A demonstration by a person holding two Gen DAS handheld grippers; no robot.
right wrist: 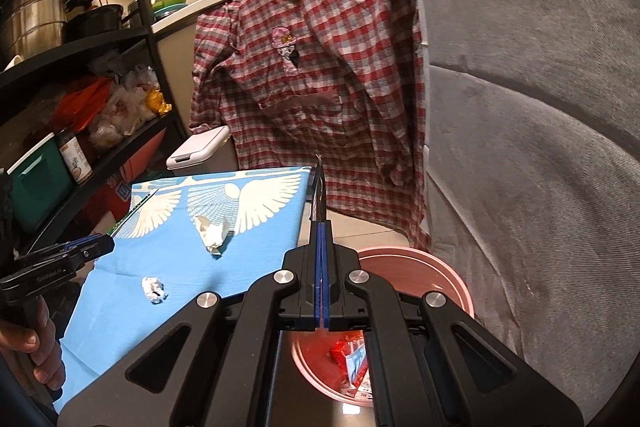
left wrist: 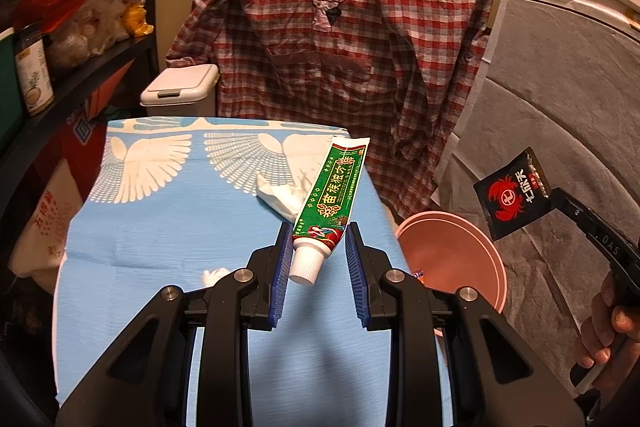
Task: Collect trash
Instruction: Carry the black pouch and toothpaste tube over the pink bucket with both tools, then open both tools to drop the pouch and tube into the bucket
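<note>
My left gripper [left wrist: 318, 233] is shut on a green toothpaste tube [left wrist: 334, 195] near its white cap and holds it above the blue cloth-covered table [left wrist: 160, 219]. My right gripper [right wrist: 322, 227] is shut on a black sachet with a red crab [left wrist: 512, 193], seen edge-on in the right wrist view [right wrist: 319, 187], above the pink bin [right wrist: 432, 267]. The bin holds red and blue wrappers [right wrist: 352, 359]. A crumpled tissue [right wrist: 212, 231] and a small paper ball [right wrist: 154, 289] lie on the table.
A plaid shirt [left wrist: 340, 47] hangs behind the table. A white lidded bin [left wrist: 180, 87] stands at the table's far end. A black shelf with jars and bags [left wrist: 60, 47] is on the left. A grey sofa [right wrist: 540, 147] is on the right.
</note>
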